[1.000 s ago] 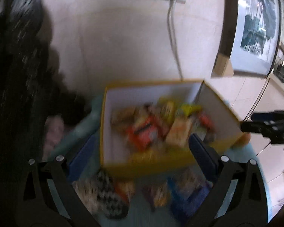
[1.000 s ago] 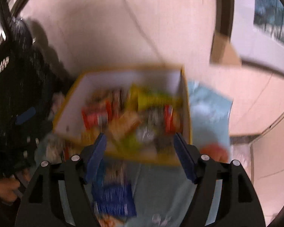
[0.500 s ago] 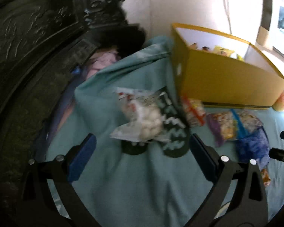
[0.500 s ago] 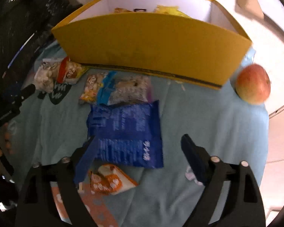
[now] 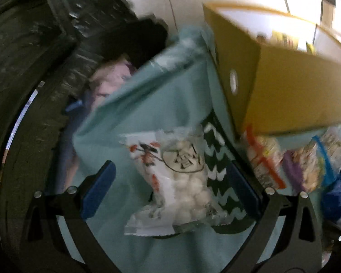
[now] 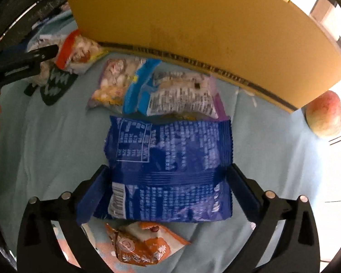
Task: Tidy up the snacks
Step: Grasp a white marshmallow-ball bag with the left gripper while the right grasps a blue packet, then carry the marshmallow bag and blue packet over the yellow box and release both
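Right gripper [image 6: 168, 191]: jaws spread wide, having just been opening, with the blue snack packet [image 6: 170, 170] lying between the 2 pads at lower centre; whether the pads touch its edges cannot be told. An orange packet [image 6: 145, 245] lies just below it, and a purple-and-blue packet [image 6: 161, 91] just above.

Left gripper [image 5: 170, 193]: jaws apart, having just narrowed slightly, straddling a clear packet of white balls [image 5: 181, 186] at lower centre, pads clear of it.

The yellow box [image 6: 204, 27] fills the upper frame, standing on the teal cloth [image 6: 45, 147]. An apple [image 6: 325, 116] sits at right, beside the box corner.
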